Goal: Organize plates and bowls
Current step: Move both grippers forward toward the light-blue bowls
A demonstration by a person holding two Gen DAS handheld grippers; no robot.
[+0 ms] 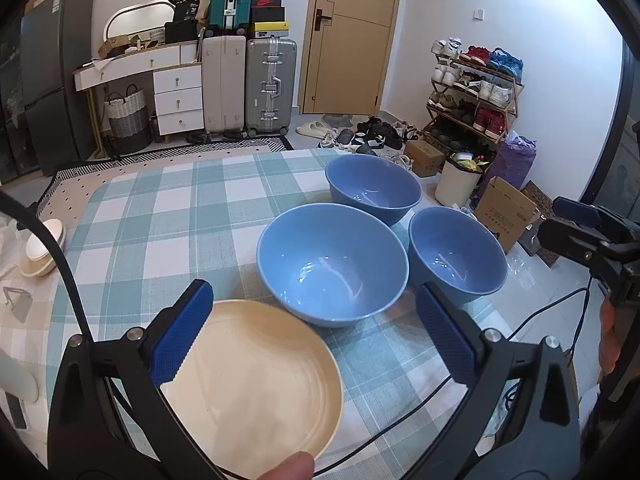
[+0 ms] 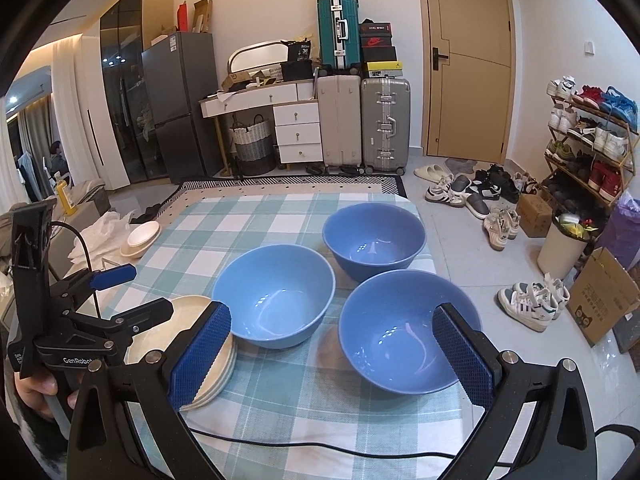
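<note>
Three blue bowls stand on the checked tablecloth: a middle one [image 1: 332,264] [image 2: 274,294], a far one [image 1: 374,188] [image 2: 374,240] and a right one [image 1: 458,254] [image 2: 404,332]. A stack of cream plates [image 1: 256,388] [image 2: 218,364] lies at the near left. My left gripper [image 1: 312,332] is open and empty above the plates' right edge, near the middle bowl. My right gripper [image 2: 332,356] is open and empty, with its jaws on either side of the right bowl's near part. The left gripper also shows in the right wrist view [image 2: 132,292].
Small cream dishes [image 2: 140,240] and white plastic bags sit at the table's left side. A black cable [image 2: 320,448] runs across the near tablecloth. The table's right edge drops to a floor with shoes, a bin [image 2: 560,246] and a cardboard box [image 2: 604,296].
</note>
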